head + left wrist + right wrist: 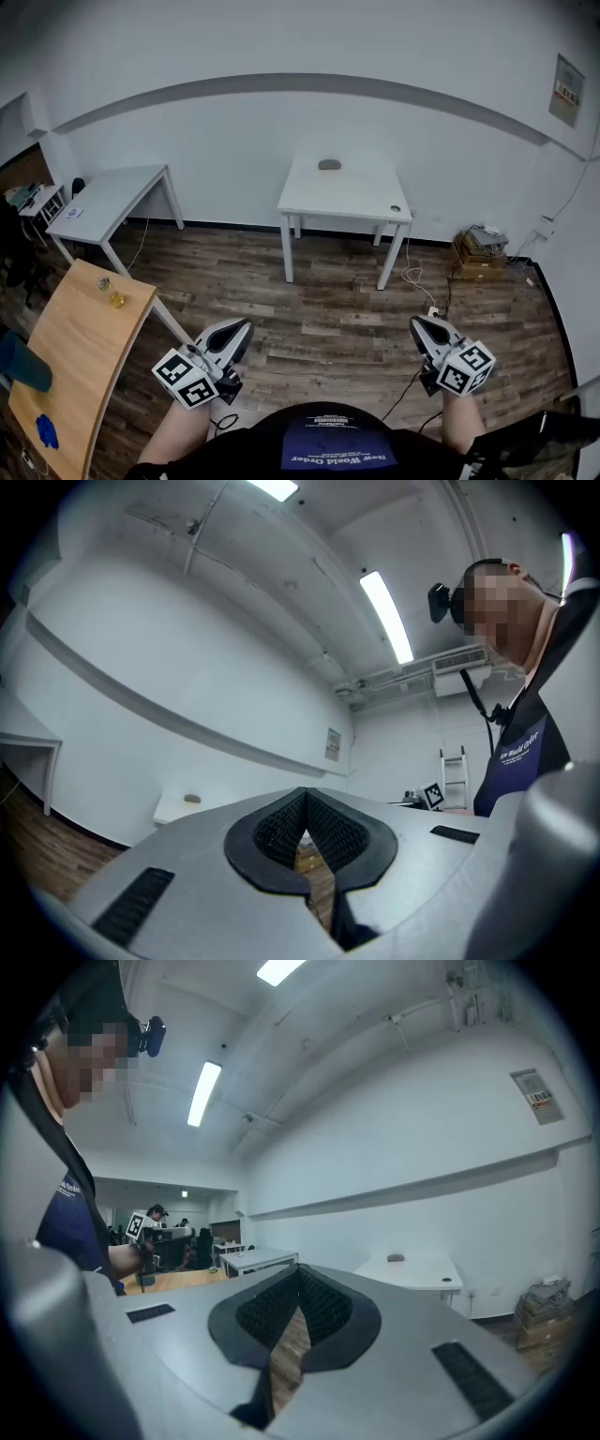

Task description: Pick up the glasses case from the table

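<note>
The glasses case point(329, 164) is a small grey oval lying at the back of a white table point(361, 204) across the room, against the wall. It shows small and far off in the left gripper view point(192, 800) and in the right gripper view point(396, 1259). My left gripper point(247, 325) and right gripper point(414, 322) are held low in front of the person's body, over the wooden floor and well short of that table. Both point toward it. Each has its black pads closed tip to tip with nothing between them point(304, 794) point(300, 1271).
A wooden table point(80, 347) with a small yellow object point(115, 298) stands close at the left. Behind it is a second white table point(112, 197). A cardboard box point(478, 255) sits by the right wall, with cables point(420, 279) on the floor near the white table's legs.
</note>
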{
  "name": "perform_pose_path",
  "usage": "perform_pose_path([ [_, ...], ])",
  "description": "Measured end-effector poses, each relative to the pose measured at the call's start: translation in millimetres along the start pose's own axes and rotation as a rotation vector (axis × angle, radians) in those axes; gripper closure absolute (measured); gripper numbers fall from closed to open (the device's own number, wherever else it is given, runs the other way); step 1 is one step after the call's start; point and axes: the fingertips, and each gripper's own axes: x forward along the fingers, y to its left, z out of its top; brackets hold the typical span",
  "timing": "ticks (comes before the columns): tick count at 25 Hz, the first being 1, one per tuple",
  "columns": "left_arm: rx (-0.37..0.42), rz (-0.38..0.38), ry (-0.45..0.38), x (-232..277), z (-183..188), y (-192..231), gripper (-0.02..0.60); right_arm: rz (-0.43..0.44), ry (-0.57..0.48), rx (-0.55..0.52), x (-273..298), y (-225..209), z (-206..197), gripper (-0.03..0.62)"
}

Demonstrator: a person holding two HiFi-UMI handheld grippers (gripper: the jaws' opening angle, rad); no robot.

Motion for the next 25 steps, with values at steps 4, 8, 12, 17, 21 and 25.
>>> perform_pose_path([
  [4,-0.011,-0.025,-0.002,-7.2,9.6,56.8,0.584,-0.013,0.025,-0.005,52.1,20.1,-1.9,0.592],
  [8,-0.033,-0.027,-0.007,-9.4,8.8,98.3,0.584,-0.03,0.046,-0.011,83.6,24.3,-2.8,0.592],
  [12,-0.057,-0.023,0.0,0.2,0.3,118.5,0.584,-0.047,0.063,-0.003,100.8,7.9,-4.4,0.592],
  [17,-0.051,0.005,0.007,18.2,-6.0,130.9,0.584,-0.001,0.062,-0.004,127.8,-12.9,-7.9,0.592],
  [21,-0.016,0.037,0.007,50.5,-5.9,127.8,0.584,0.043,0.037,-0.003,142.3,-52.9,-4.2,0.592],
  [25,0.005,0.079,-0.021,96.4,-0.3,117.9,0.584,0.089,0.016,-0.015,152.5,-107.9,10.2,0.592],
])
